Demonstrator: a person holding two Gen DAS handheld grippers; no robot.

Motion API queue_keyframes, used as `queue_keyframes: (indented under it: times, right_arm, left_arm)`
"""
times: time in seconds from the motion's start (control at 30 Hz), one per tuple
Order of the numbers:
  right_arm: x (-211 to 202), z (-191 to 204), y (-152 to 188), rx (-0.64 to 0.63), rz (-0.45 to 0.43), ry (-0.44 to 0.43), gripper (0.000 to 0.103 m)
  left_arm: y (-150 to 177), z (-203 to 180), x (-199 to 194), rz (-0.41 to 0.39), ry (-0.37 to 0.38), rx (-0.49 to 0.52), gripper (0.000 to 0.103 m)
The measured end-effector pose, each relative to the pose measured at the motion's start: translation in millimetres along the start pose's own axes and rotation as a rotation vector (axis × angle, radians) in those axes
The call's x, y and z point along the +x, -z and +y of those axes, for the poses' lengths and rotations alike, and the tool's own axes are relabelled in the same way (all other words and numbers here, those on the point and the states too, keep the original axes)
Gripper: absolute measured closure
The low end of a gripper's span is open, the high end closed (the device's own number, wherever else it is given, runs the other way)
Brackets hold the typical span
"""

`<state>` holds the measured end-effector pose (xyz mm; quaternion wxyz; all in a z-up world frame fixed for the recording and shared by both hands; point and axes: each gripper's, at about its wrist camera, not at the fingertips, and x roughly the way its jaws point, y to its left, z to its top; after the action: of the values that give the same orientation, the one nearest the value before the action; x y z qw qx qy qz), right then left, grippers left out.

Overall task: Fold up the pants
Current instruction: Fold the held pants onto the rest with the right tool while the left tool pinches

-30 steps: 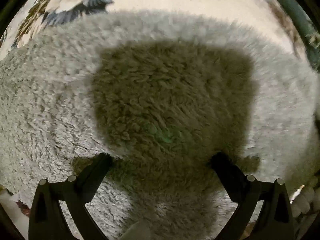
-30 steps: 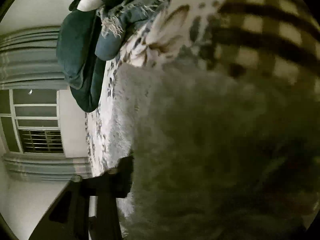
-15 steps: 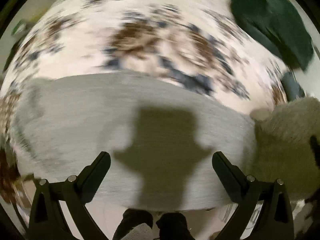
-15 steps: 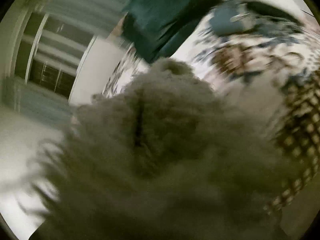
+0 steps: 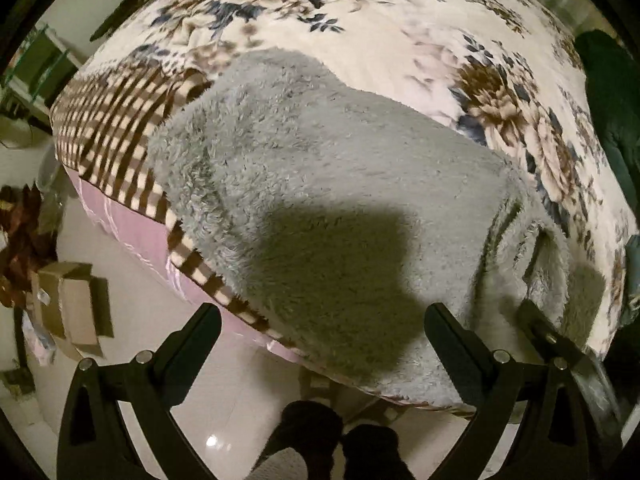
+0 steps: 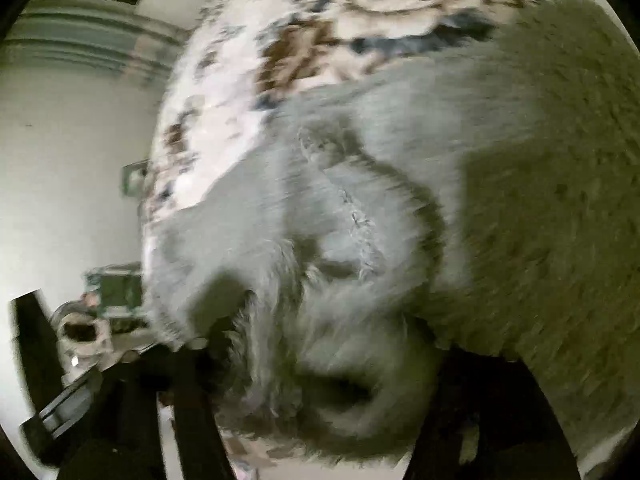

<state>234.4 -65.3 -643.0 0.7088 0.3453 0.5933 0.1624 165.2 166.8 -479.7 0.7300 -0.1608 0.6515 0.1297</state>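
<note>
The grey fleece pants (image 5: 320, 184) lie folded on the floral bedspread (image 5: 400, 40), reaching to the bed's near edge. My left gripper (image 5: 320, 320) is open and empty, raised above the pants' near edge. In the left wrist view the other gripper (image 5: 552, 336) shows at the pants' right end. In the blurred right wrist view, the pants (image 6: 360, 200) fill the frame and a bunched fold of fleece (image 6: 320, 360) lies between my right gripper's fingers (image 6: 208, 360); whether they pinch it is unclear.
A checked brown-and-cream blanket (image 5: 116, 120) lies at the bed's left corner. Dark green clothing (image 5: 612, 112) sits at the right. Cardboard boxes (image 5: 76, 304) stand on the floor to the left. My feet (image 5: 340, 440) are below the bed edge.
The left gripper has pulled back and up from the fleece, so the whole folded pants and bed edge show. The right gripper has swung round over the pants' end.
</note>
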Motion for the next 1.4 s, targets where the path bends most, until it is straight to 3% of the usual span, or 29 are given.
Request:
queue_keyframes:
  times: [0.1,0.17,0.3,0.4,0.47,0.5,0.53,0.57,0.7,0.87,0.97,1.0,1.03,1.17,1.2,1.27,1.4]
  right_arm:
    - [-37.9,-12.4,-6.5,0.056,-0.033,-0.027,0.021]
    - [-65.6,-25.2,-16.4,0.069,-0.075,0.007,0.016]
    - [-103.1,-51.6,-33.4,0.082,-0.117,0.156,0.014]
    - [-117.5,-81.8,-44.4,0.117,-0.123,0.255,0.014]
    - [-122.6,-95.1,-45.8,0.130,-0.133,0.326,0.014]
    - [-121.0,-99.4,-45.4,0.129,-0.130,0.350,0.014]
    - [-119.3,-104.0,-46.4,0.128,-0.129,0.380,0.014]
    - [-118.2,-107.7,-46.6,0.126,-0.128,0.412,0.014]
    - [-107.6,-117.0,-47.0,0.134,-0.094,0.448,0.014]
    - [-96.1,-110.2,-46.8,0.145,-0.068,0.407,0.014]
    - [-95.5,-103.3,-42.4,0.156,-0.044,0.382,0.014]
    - [-95.0,-101.2,-41.6,0.156,-0.037,0.370,0.014]
    - [-94.6,-99.3,-40.7,0.154,-0.031,0.366,0.014]
    - [-85.5,-95.1,-38.3,0.130,0.001,0.375,0.014]
    - [-83.6,-96.2,-37.9,0.133,0.007,0.373,0.014]
    - [-78.9,-98.3,-37.7,0.135,0.018,0.380,0.014]
    - [-75.9,-98.5,-36.5,0.122,0.020,0.394,0.014]
  left_arm:
    - [-3.1,-17.3,-3.3,-0.001,0.066,0.015,0.000]
    - [-5.8,-35.3,-3.0,0.000,0.112,0.044,0.000]
    - [-10.3,-81.2,18.5,0.047,0.179,0.115,0.000]
    - [-12.2,-118.9,40.8,0.041,0.138,0.197,0.000]
    - [-14.6,-138.6,54.4,0.027,0.128,0.245,0.017]
    - [-15.7,-146.2,60.5,0.029,0.114,0.268,0.047]
    - [-17.2,-153.1,67.4,0.041,0.127,0.294,0.086]
    - [-18.9,-155.8,71.7,0.042,0.129,0.305,0.089]
    - [-32.3,-146.4,69.5,-0.015,0.149,0.278,0.092]
    - [-39.1,-107.5,43.4,0.036,0.245,0.150,0.085]
    - [-20.4,-82.1,18.1,0.042,0.317,0.114,0.067]
    - [-13.1,-78.0,16.1,0.063,0.337,0.102,0.054]
    - [-3.5,-75.7,16.9,0.092,0.359,0.086,0.049]
    - [28.8,-83.8,37.5,0.207,0.373,0.096,0.049]
    - [35.6,-90.1,43.2,0.217,0.378,0.110,0.052]
    - [46.6,-102.9,47.4,0.186,0.363,0.161,0.099]
    - [48.0,-107.2,19.3,0.062,0.388,0.201,0.098]
